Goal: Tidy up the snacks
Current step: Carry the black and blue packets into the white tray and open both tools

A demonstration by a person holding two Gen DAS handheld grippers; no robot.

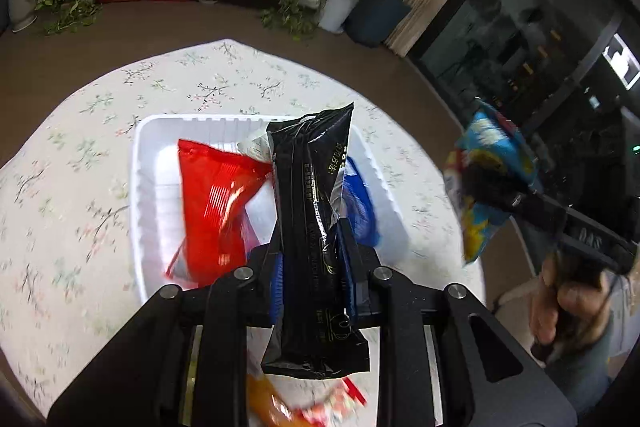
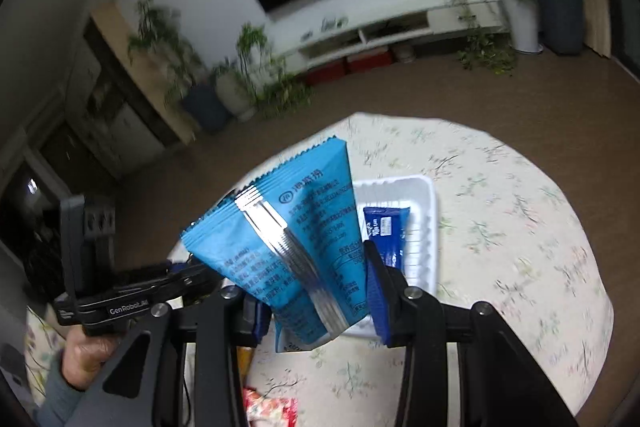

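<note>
My left gripper (image 1: 310,239) is shut on a long black snack packet (image 1: 312,167), which stands up between the fingers above a white tray (image 1: 138,187). In the tray lie a red packet (image 1: 216,203) and a dark blue packet (image 1: 360,199). My right gripper (image 2: 316,279) is shut on a light blue packet (image 2: 280,227) with a silver seam, held over the table in front of the tray (image 2: 424,227). That tray shows a dark blue bar packet (image 2: 386,231). Each view shows the other gripper held by a hand: the right gripper (image 1: 492,191) and the left gripper (image 2: 200,275).
A round table with a floral cloth (image 1: 60,187) carries the tray. Loose orange and red-white snack packets (image 1: 304,407) lie at the near edge, with the red-white packet (image 2: 268,407) also under the right gripper. Brown floor, potted plants and a low white shelf lie beyond.
</note>
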